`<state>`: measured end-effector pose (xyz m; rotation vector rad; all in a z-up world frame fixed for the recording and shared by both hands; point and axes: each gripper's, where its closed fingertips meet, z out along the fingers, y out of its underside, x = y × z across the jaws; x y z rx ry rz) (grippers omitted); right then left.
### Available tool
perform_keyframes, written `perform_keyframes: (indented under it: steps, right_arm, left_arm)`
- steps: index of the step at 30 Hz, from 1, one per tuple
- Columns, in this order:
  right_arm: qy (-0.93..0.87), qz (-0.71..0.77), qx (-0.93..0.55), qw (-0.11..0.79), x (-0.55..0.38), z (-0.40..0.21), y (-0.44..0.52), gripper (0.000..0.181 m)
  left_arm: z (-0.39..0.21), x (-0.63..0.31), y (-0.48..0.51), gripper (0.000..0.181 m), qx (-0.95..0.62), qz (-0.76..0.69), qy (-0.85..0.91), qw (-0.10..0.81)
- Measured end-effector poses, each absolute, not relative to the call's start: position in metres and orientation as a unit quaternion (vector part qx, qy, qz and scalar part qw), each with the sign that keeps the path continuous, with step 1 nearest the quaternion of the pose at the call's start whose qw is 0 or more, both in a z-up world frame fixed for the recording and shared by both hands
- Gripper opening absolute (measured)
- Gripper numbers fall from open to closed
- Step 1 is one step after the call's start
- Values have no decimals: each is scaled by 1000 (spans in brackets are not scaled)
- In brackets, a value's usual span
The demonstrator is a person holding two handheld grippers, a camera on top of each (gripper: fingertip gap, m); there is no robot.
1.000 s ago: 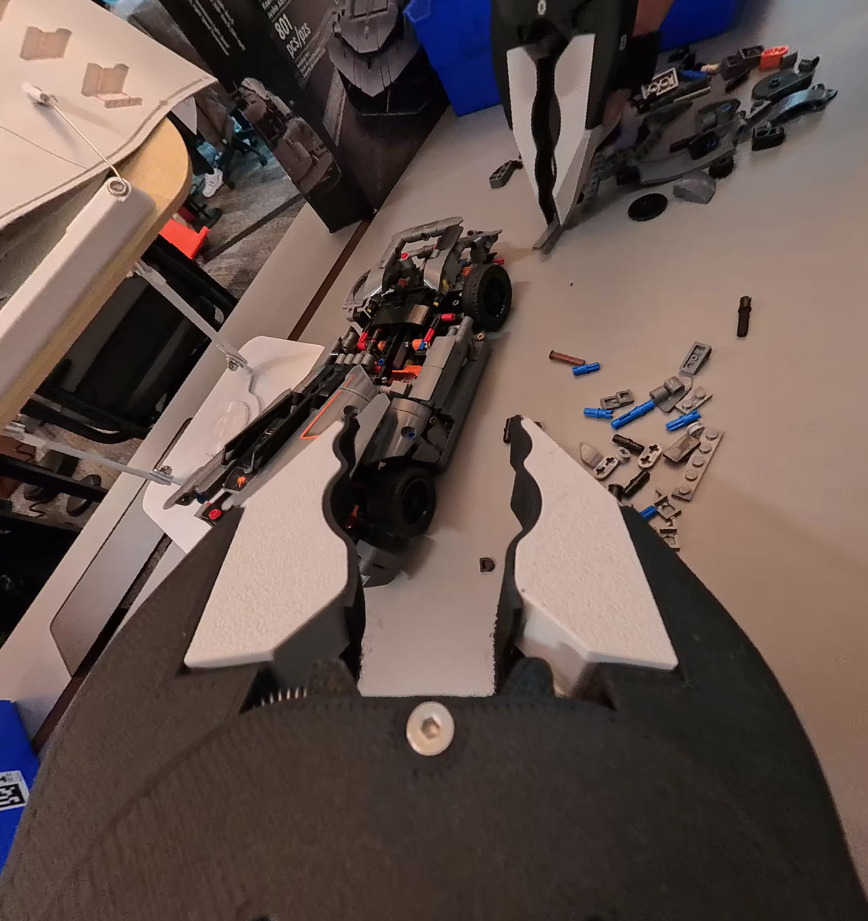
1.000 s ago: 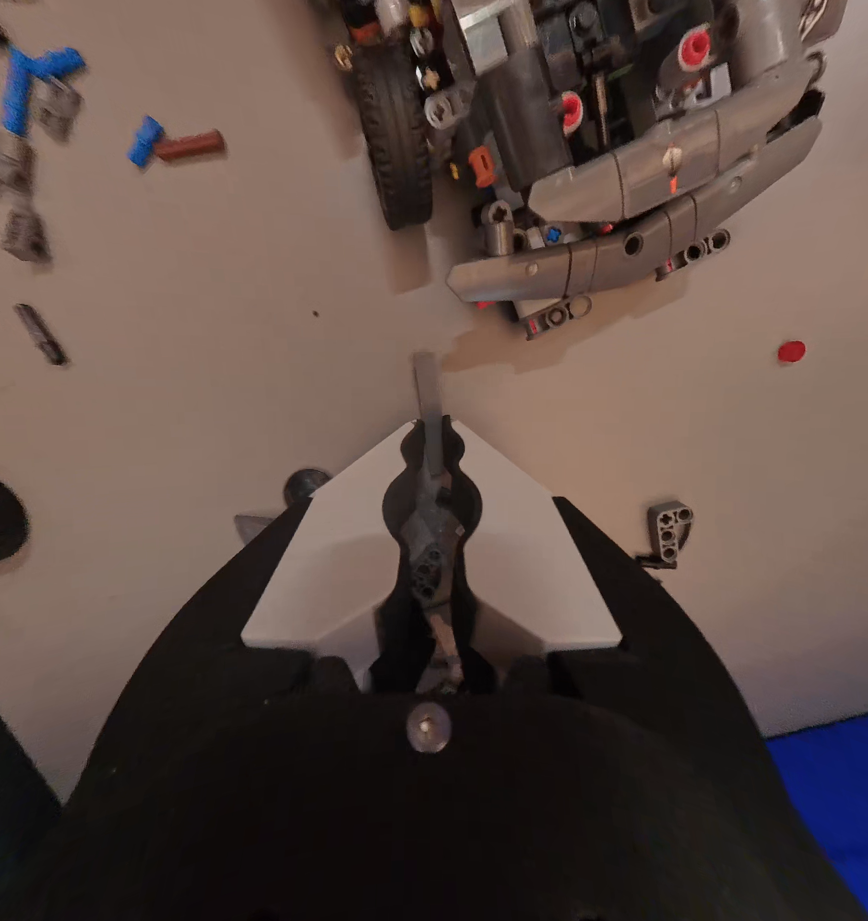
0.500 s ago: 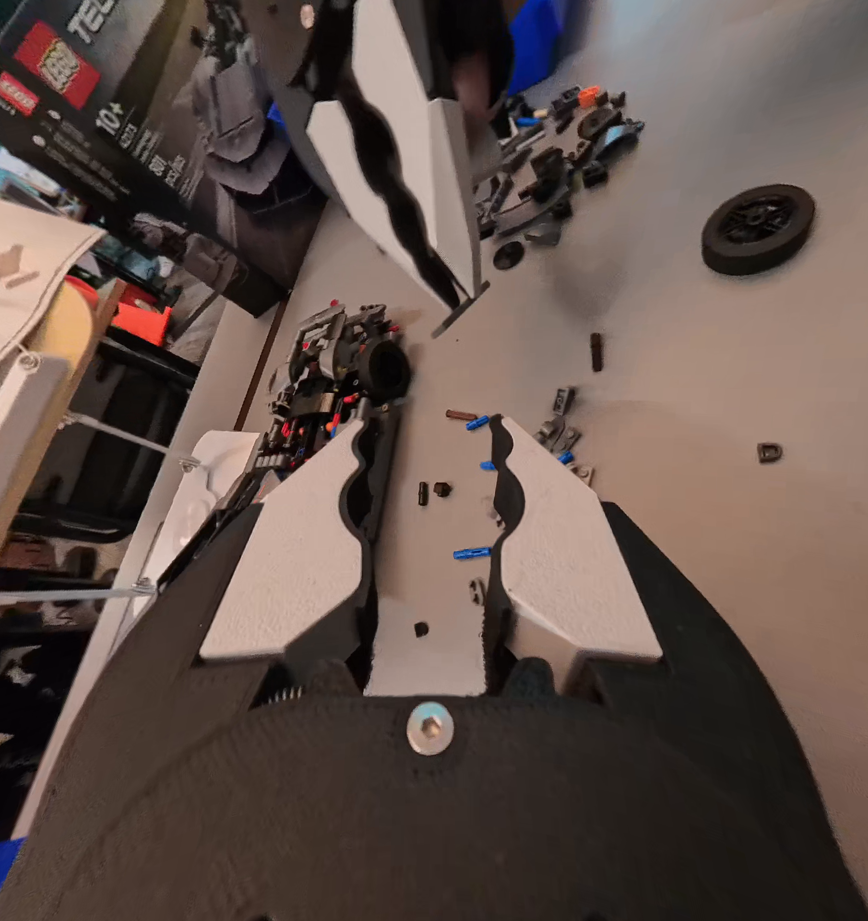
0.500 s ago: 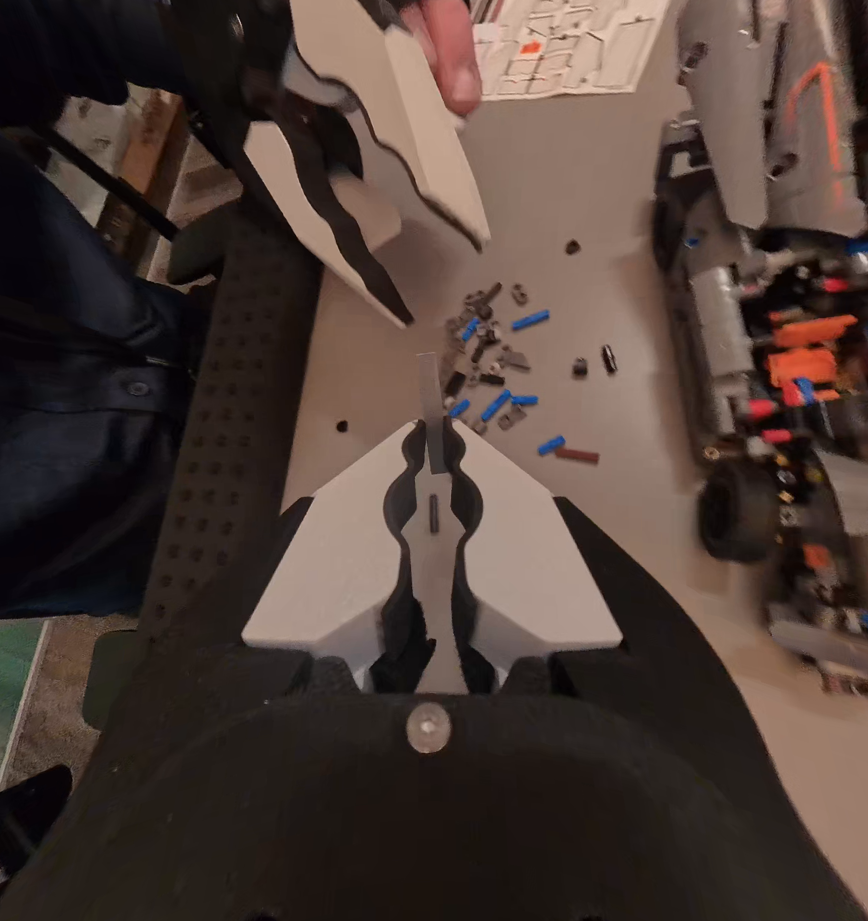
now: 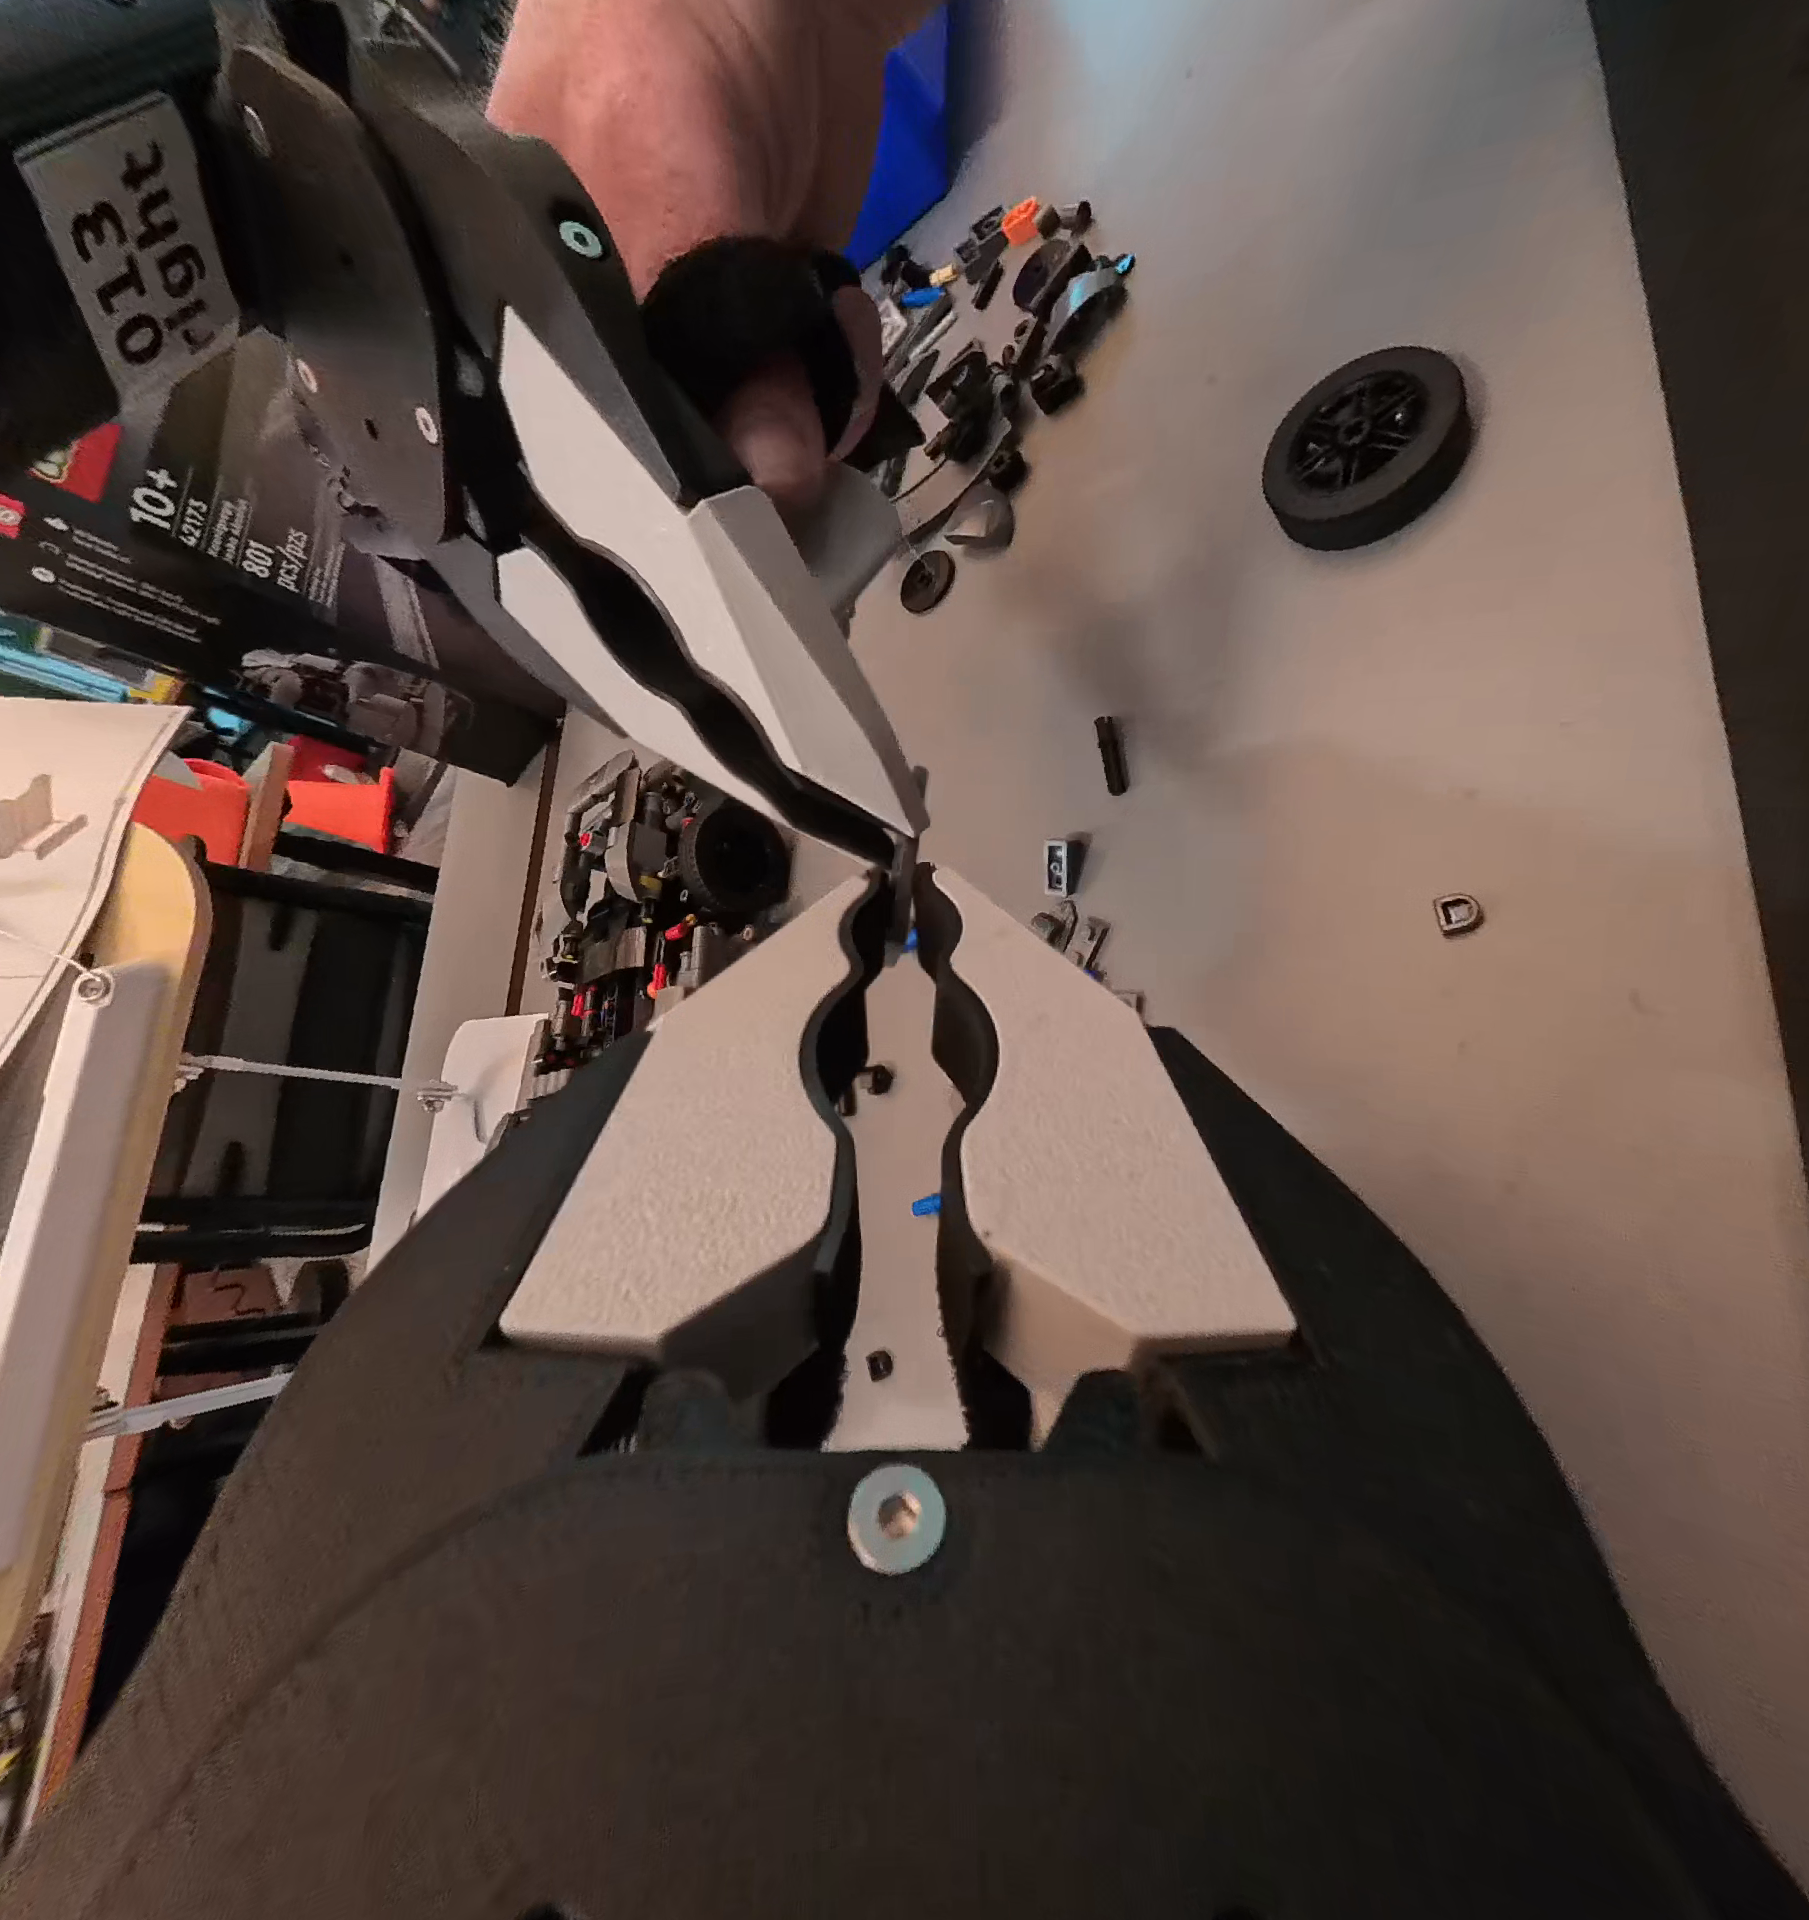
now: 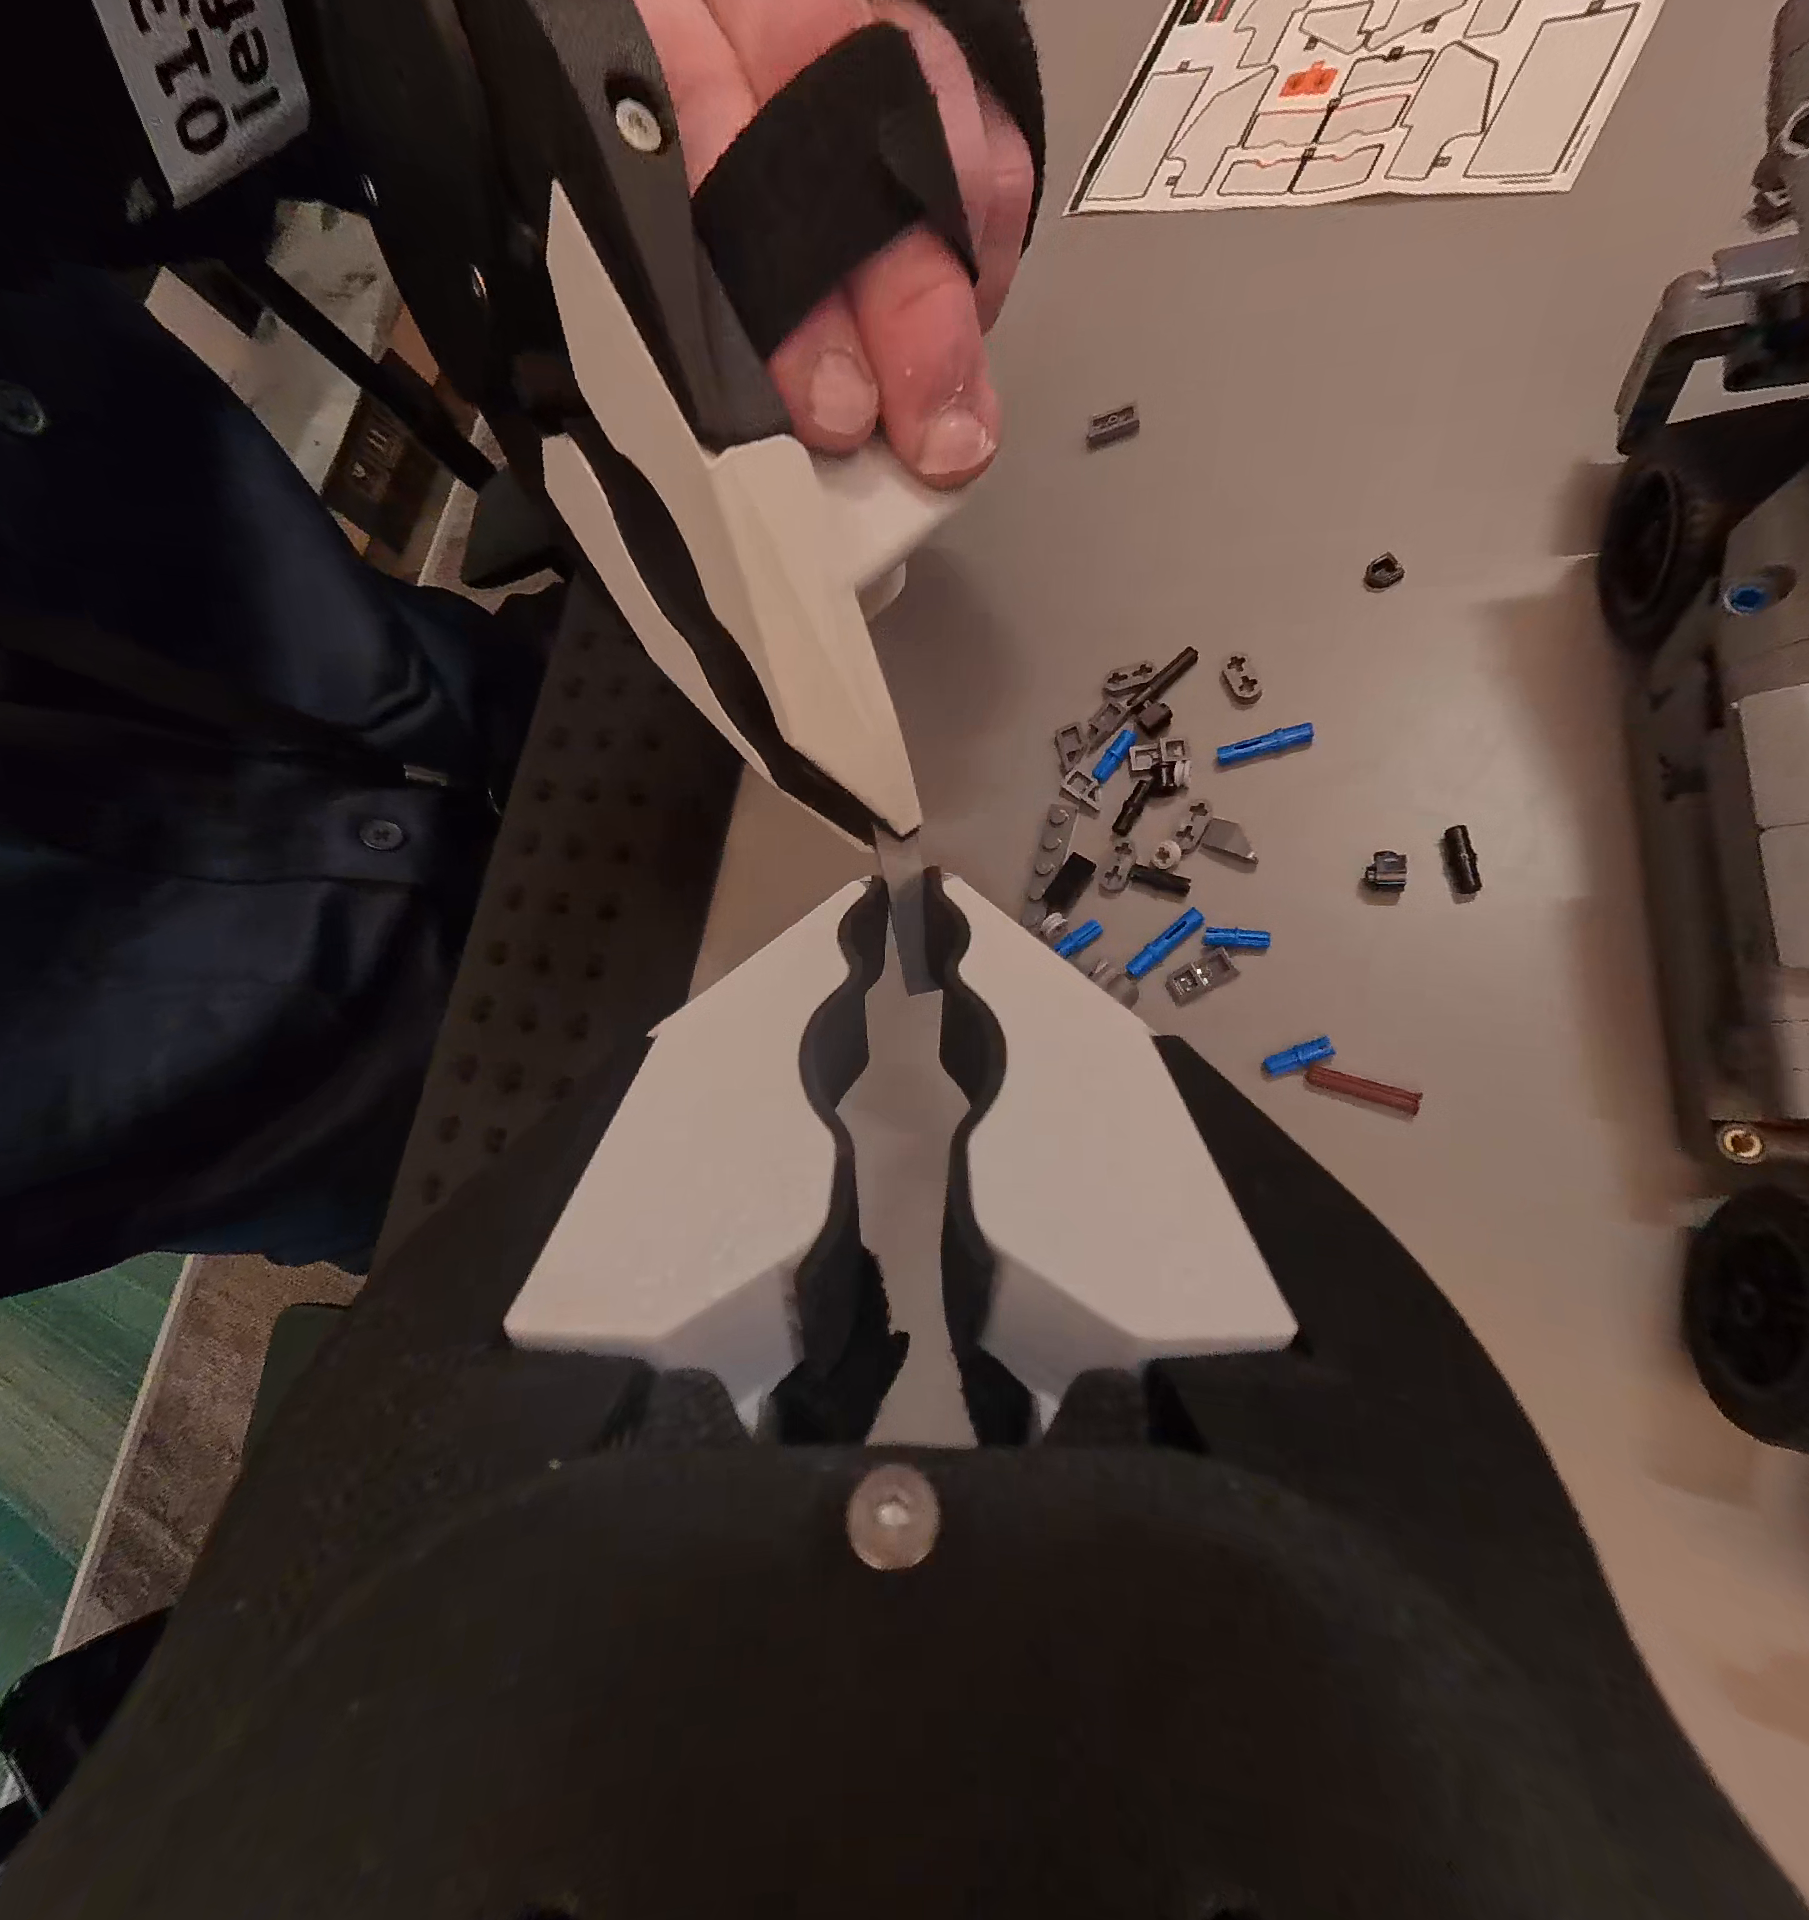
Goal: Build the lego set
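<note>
A thin flat grey Lego piece (image 6: 912, 940) is held in the air between both grippers, which meet tip to tip. My right gripper (image 6: 905, 883) is shut on one end of it. My left gripper (image 5: 900, 883) is shut on the other end (image 5: 900, 868). In the right wrist view the left gripper (image 6: 895, 826) comes in from the upper left. In the left wrist view the right gripper (image 5: 905, 826) does the same. The partly built grey and black Lego car (image 6: 1773, 831) lies on the table to the right, also seen in the left wrist view (image 5: 661, 883).
Small grey, black and blue loose parts (image 6: 1149, 810) lie beside the car, with a brown axle (image 6: 1362, 1091). A loose black wheel (image 5: 1362, 447) and another parts pile (image 5: 993, 332) lie farther off. A sticker sheet (image 6: 1347, 104) and the set's box (image 5: 204, 561) lie at the back. The black table edge (image 6: 588, 935) is at the left. Both grippers' tips are close together, under 4 cm apart.
The right gripper carried the grey piece from the car's end toward the left gripper. The left gripper rose from beside the car and closed from wide open onto the piece.
</note>
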<state>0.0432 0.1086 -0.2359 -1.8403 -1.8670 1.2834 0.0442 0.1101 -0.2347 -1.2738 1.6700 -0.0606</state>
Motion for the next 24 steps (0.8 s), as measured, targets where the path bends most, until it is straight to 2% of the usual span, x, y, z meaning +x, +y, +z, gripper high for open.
perform_keyframes:
  steps: [3,6,8,15,21,24]
  right_arm:
    - [-622,451,-626,132,39,-229,114,1]
    - [-616,440,-629,178,36,-221,127,17]
    - [-615,425,-627,220,36,-212,137,19]
    - [-707,242,-541,384,33,-195,145,21]
    - [-732,120,-501,445,23,-197,152,18]
    - [-754,92,-482,438,18,-207,148,16]
  left_arm:
    - [-232,42,113,0,-534,-23,684,496]
    - [-226,38,120,0,-581,-75,649,485]
    - [-220,32,128,0,-613,-121,613,482]
    - [-203,17,147,0,-708,-348,452,416]
    - [-205,15,149,0,-726,-437,387,363]
    - [-200,17,146,0,-719,-479,368,344]
